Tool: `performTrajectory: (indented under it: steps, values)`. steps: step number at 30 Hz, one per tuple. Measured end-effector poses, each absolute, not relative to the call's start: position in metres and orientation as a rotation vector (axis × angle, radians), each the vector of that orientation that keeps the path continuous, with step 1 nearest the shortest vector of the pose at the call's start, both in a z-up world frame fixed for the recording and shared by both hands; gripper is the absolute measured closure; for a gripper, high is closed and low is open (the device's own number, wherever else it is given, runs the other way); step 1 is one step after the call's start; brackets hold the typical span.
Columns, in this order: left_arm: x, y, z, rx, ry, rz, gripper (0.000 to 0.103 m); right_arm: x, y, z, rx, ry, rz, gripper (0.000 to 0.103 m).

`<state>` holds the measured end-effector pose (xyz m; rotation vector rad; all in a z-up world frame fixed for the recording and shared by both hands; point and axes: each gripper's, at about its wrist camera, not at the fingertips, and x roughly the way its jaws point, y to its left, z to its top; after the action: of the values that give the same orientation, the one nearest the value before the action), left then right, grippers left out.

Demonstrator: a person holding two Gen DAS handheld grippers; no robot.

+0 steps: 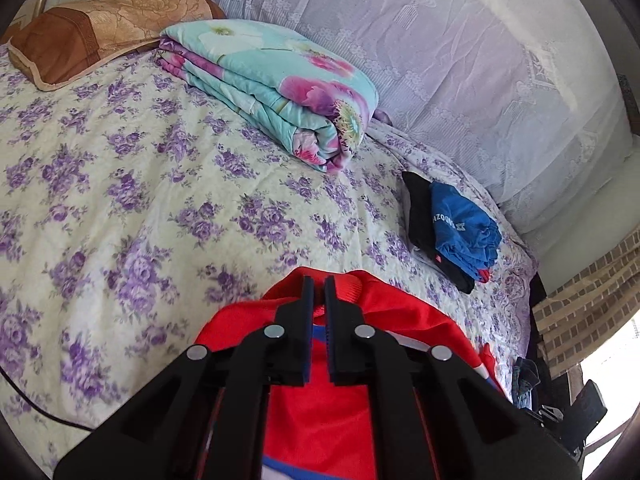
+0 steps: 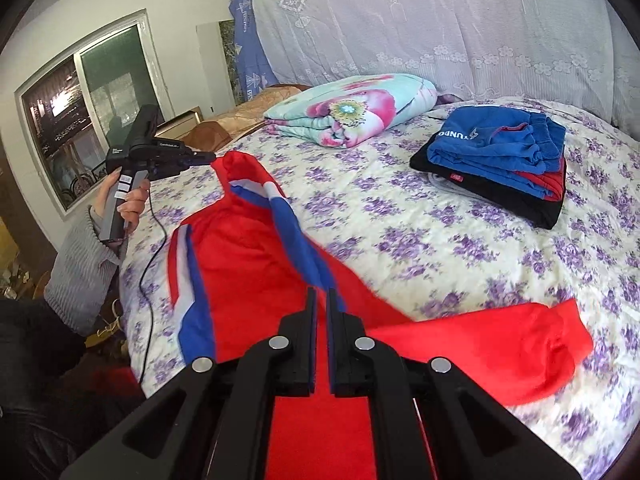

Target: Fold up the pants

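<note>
Red pants (image 2: 248, 256) with blue and white side stripes lie stretched over the floral bedspread (image 2: 440, 240), one leg (image 2: 500, 344) spread to the right. My right gripper (image 2: 321, 298) is shut on the red fabric near the blue stripe. My left gripper (image 1: 319, 286) is shut on the red waistband end (image 1: 352, 284) of the pants; in the right wrist view it (image 2: 208, 156) holds that end lifted at the far left, above the bed's edge.
A folded stack of blue, red and black clothes (image 2: 500, 164) lies at the back right of the bed. A folded floral quilt (image 2: 352, 112) and a brown pillow (image 1: 104, 32) lie at the head. A black cable (image 2: 150, 264) hangs by the bed's left edge.
</note>
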<state>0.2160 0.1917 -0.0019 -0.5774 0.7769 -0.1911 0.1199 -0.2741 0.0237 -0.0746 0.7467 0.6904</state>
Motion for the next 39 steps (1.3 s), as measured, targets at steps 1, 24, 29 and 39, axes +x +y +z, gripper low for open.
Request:
performTrajectory:
  steps: [1, 24, 29, 39]
  values:
    - [0.203, 0.193, -0.002, -0.566, 0.776, -0.194, 0.1, 0.105, -0.272, 0.021, -0.077, 0.751, 0.701, 0.099]
    - [0.16, 0.175, -0.037, -0.63, 0.868, -0.221, 0.052, 0.098, -0.219, -0.047, -0.522, 0.721, 0.625, 0.062]
    - [0.17, 0.173, -0.036, -0.661, 0.912, -0.206, 0.036, 0.117, -0.205, -0.068, -0.667, 0.776, 0.656, 0.07]
    - [0.197, 0.167, -0.045, -0.654, 0.983, -0.183, 0.068, 0.089, -0.214, -0.054, -0.573, 0.762, 0.666, 0.101]
